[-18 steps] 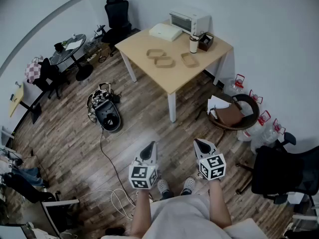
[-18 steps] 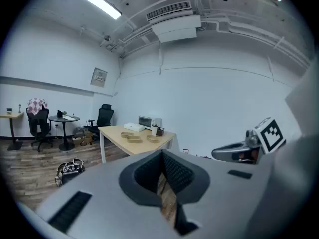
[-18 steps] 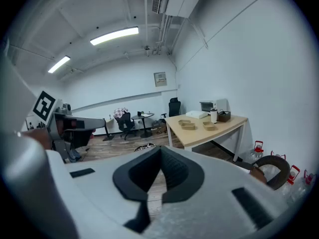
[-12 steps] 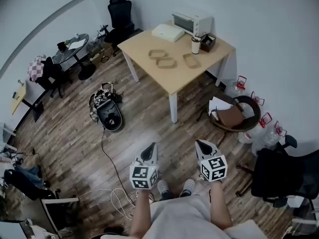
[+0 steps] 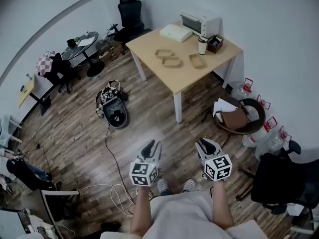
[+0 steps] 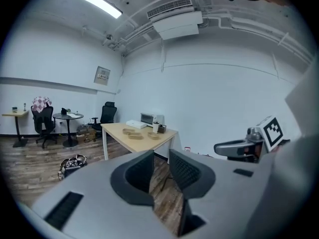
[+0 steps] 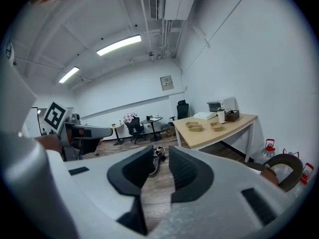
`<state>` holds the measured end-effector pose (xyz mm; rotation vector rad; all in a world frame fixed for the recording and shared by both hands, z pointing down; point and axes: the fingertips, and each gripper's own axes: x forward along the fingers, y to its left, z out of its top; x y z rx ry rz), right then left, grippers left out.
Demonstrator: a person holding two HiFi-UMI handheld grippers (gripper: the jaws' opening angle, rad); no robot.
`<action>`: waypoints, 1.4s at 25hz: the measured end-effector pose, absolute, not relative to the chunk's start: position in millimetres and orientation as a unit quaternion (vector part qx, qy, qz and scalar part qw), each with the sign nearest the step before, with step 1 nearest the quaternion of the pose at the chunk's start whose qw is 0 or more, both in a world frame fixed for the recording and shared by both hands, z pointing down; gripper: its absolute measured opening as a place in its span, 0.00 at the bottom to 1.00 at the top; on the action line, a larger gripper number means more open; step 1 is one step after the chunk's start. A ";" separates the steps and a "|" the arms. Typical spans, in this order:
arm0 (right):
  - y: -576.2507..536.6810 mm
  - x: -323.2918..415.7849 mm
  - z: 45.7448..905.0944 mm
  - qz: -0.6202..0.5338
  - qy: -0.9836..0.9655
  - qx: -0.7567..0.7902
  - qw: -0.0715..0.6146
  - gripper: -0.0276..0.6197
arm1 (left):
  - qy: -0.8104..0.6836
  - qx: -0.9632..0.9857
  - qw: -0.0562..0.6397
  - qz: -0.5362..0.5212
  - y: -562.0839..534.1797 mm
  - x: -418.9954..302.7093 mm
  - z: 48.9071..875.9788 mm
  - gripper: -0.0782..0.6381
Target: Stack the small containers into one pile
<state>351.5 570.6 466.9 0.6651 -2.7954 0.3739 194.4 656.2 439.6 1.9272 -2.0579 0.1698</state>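
Observation:
Three small tan containers lie apart on the wooden table (image 5: 149, 41): one at the back (image 5: 162, 53), one beside it (image 5: 173, 61), one to the right (image 5: 197, 60). They also show far off in the left gripper view (image 6: 131, 132) and in the right gripper view (image 7: 195, 128). My left gripper (image 5: 152, 146) and right gripper (image 5: 204, 144) hang side by side over the wood floor, well short of the table. Each stands open by a narrow gap with nothing between its jaws, as the left gripper (image 6: 160, 166) and right gripper (image 7: 160, 164) show in their own views.
On the table's far side are a toaster oven (image 5: 199, 23), a white box (image 5: 176, 32), a cup (image 5: 202, 45) and a dark box (image 5: 215, 44). A round chair with a bag (image 5: 238, 118), water jugs (image 5: 256, 106), a black office chair (image 5: 281, 178), a floor bag (image 5: 113, 107) and a cable (image 5: 110, 153) surround me.
The table and room have shifted slightly right and down in the head view. Both grippers keep about the same place and the same narrow gap.

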 end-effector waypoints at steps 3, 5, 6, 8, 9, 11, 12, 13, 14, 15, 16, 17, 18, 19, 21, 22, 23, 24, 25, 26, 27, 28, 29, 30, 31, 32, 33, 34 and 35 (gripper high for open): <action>563.3 365.4 469.6 0.135 -0.959 0.221 0.119 0.27 | -0.724 0.669 0.160 0.062 653.5 195.9 443.8 0.25; 560.9 381.7 476.7 0.142 -0.958 0.219 0.117 0.32 | -0.731 0.661 0.160 0.061 659.5 199.9 449.2 0.27; 558.3 387.9 479.9 0.148 -0.958 0.221 0.112 0.35 | -0.734 0.657 0.159 0.064 661.8 200.4 452.3 0.28; 552.4 398.1 486.5 0.165 -0.954 0.226 0.104 0.41 | -0.739 0.650 0.160 0.078 663.0 200.6 461.5 0.32; 549.7 403.2 491.0 0.176 -0.952 0.228 0.103 0.45 | -0.741 0.645 0.163 0.087 662.2 200.8 468.1 0.35; 545.3 412.4 502.6 0.196 -0.947 0.233 0.105 0.59 | -0.745 0.637 0.173 0.098 659.1 200.5 481.6 0.40; 543.6 416.0 508.5 0.203 -0.944 0.235 0.106 0.62 | -0.746 0.635 0.176 0.100 657.1 199.6 486.9 0.40; 541.5 418.3 513.3 0.208 -0.943 0.239 0.107 0.63 | -0.746 0.634 0.177 0.100 654.2 197.9 490.6 0.41; 538.4 419.2 516.4 0.209 -0.941 0.242 0.108 0.65 | -0.746 0.634 0.177 0.098 649.8 195.3 492.6 0.41; 534.1 418.7 517.8 0.208 -0.941 0.245 0.109 0.66 | -0.746 0.635 0.175 0.094 643.8 192.0 493.3 0.41; 528.4 417.3 518.3 0.206 -0.941 0.247 0.110 0.67 | -0.746 0.637 0.172 0.090 636.1 188.5 493.3 0.41; 521.5 415.5 518.6 0.203 -0.941 0.248 0.111 0.67 | -0.746 0.638 0.171 0.086 626.9 185.1 493.5 0.41; 513.1 413.7 519.2 0.202 -0.941 0.250 0.111 0.67 | -0.744 0.641 0.170 0.084 616.4 182.1 494.7 0.41; 502.7 412.0 520.1 0.202 -0.940 0.254 0.110 0.67 | -0.741 0.644 0.169 0.087 604.5 179.1 497.4 0.41; 477.4 407.7 521.7 0.206 -0.934 0.271 0.107 0.66 | -0.734 0.649 0.170 0.106 579.0 171.3 505.3 0.41; 464.2 404.7 521.5 0.209 -0.931 0.281 0.106 0.66 | -0.730 0.651 0.171 0.117 566.9 165.9 508.9 0.41; 451.3 400.3 520.5 0.211 -0.928 0.290 0.105 0.66 | -0.727 0.653 0.172 0.122 555.2 159.2 511.1 0.41; 438.1 394.2 518.7 0.212 -0.926 0.295 0.105 0.65 | -0.725 0.655 0.173 0.123 543.1 151.4 511.6 0.41; 424.1 386.6 516.2 0.212 -0.924 0.299 0.104 0.65 | -0.722 0.659 0.174 0.121 529.9 142.7 510.8 0.41; 409.5 378.5 513.0 0.212 -0.924 0.302 0.104 0.65 | -0.720 0.662 0.174 0.117 515.8 133.4 509.2 0.41; 395.1 370.3 509.4 0.211 -0.923 0.305 0.104 0.64 | -0.718 0.665 0.174 0.112 501.5 124.0 507.2 0.41; 381.4 362.0 505.6 0.210 -0.922 0.309 0.103 0.63 | -0.716 0.667 0.175 0.108 487.4 114.2 505.1 0.41; 368.3 353.1 501.5 0.209 -0.921 0.312 0.102 0.63 | -0.714 0.670 0.175 0.104 473.6 103.8 502.7 0.41; 355.4 343.5 497.3 0.208 -0.920 0.316 0.101 0.62 | -0.712 0.673 0.175 0.102 459.8 93.1 500.3 0.41; 342.8 333.7 493.3 0.208 -0.919 0.321 0.099 0.62 | -0.709 0.676 0.175 0.101 446.5 82.6 498.0 0.41; 331.2 324.3 490.1 0.208 -0.917 0.326 0.096 0.62 | -0.705 0.680 0.174 0.100 434.3 72.7 496.1 0.41; 320.6 315.5 488.3 0.210 -0.914 0.333 0.094 0.61 | -0.701 0.684 0.174 0.098 423.4 63.1 494.7 0.41; 310.8 307.8 488.3 0.213 -0.910 0.343 0.093 0.61 | -0.698 0.687 0.176 0.096 413.4 53.1 494.1 0.41; 301.0 301.2 489.7 0.217 -0.904 0.356 0.092 0.61 | -0.696 0.689 0.178 0.093 403.7 42.7 494.4 0.41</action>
